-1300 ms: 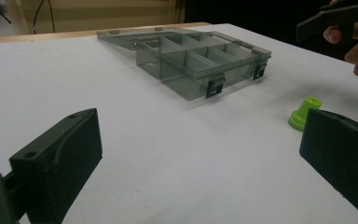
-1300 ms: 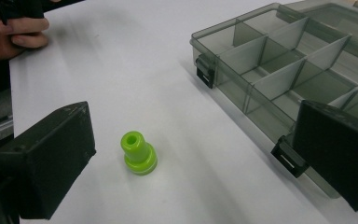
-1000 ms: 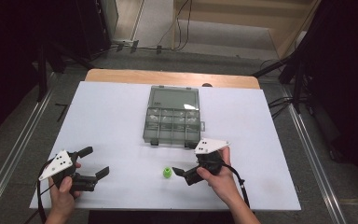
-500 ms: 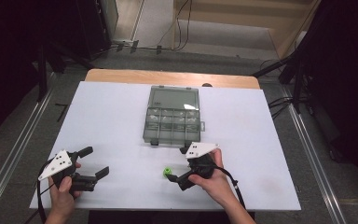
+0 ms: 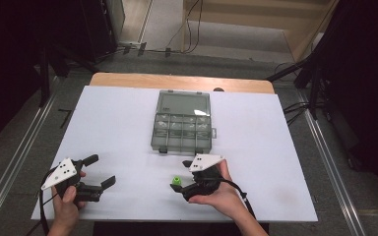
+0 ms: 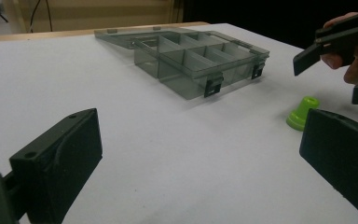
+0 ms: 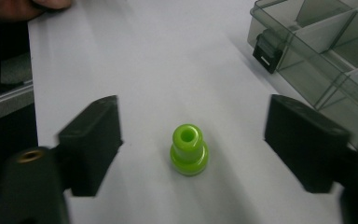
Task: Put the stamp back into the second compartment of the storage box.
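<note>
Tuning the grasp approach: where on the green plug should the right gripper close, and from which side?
Probably on the wide lower collar of the green plug, coming in level along the table. It stands upright, hole up, between the right gripper jaws, which have just been closing without touching it yet. The narrower neck offers less surface; the open organiser box stands clear beyond.

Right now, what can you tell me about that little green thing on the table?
The little green piece is a small, glossy, bright lime part that looks like plastic or rubber. It has a wider round base and a narrower neck on top, with a hole down its middle. It stands upright on the white table, in front of the open grey compartment box. It sits between the jaws of the right gripper, which have just been closing, but neither jaw touches it yet.
</note>
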{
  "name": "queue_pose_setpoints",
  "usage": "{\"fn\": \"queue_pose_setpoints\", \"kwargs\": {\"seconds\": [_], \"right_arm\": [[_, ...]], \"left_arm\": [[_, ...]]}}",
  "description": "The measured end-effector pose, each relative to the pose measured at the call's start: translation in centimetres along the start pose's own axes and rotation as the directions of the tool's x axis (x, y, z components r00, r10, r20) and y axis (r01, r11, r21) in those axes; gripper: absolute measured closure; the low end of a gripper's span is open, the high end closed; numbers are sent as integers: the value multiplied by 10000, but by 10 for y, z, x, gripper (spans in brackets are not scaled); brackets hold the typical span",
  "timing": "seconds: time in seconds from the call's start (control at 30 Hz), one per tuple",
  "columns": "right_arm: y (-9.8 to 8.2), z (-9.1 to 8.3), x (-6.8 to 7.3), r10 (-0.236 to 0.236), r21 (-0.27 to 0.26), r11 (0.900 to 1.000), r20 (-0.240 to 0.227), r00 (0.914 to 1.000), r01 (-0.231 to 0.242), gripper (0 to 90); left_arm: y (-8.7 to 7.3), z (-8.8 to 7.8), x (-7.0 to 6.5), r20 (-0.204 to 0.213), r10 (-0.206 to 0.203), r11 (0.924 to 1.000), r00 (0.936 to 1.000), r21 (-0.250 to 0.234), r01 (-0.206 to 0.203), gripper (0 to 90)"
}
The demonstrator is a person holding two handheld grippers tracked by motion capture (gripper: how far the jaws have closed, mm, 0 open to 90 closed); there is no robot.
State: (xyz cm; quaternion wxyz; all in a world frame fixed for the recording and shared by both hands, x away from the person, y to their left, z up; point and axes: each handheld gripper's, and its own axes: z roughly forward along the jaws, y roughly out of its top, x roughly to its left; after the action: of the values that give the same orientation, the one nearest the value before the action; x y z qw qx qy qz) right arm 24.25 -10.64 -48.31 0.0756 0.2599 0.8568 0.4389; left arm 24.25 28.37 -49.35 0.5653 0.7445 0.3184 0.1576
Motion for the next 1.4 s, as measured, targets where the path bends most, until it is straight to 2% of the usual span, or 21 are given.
{"fn": "queue_pose_setpoints", "kwargs": {"seconds": [0.07,0.13,0.27,0.43,0.8,1.03,1.4], "right_arm": [[-1,1,1,8,102,9999,-167,9999,-6,277],[-1,3,2,-59,225,9997,-87,9999,61,341],[-1,6,2,-177,387,9991,-427,9989,193,463],[-4,11,-1,149,650,9978,-618,9980,-108,564],[-7,17,-2,198,955,9953,-266,9995,-172,657],[-8,19,-2,-38,938,9956,-84,10000,45,704],[-6,13,-2,-15,717,9974,-305,9995,37,706]], "left_arm": [[0,0,0,2,0,10000,10000,5,0,0],[0,0,0,12,-3,10000,10000,-9,3,0],[0,0,0,14,-4,10000,10000,-11,4,0],[0,0,0,22,13,10000,10000,3,-13,0],[0,0,0,43,27,10000,10000,17,-27,0],[0,0,0,33,24,10000,10000,22,-24,0],[0,0,1,-34,-42,10000,10000,-36,42,0]]}}
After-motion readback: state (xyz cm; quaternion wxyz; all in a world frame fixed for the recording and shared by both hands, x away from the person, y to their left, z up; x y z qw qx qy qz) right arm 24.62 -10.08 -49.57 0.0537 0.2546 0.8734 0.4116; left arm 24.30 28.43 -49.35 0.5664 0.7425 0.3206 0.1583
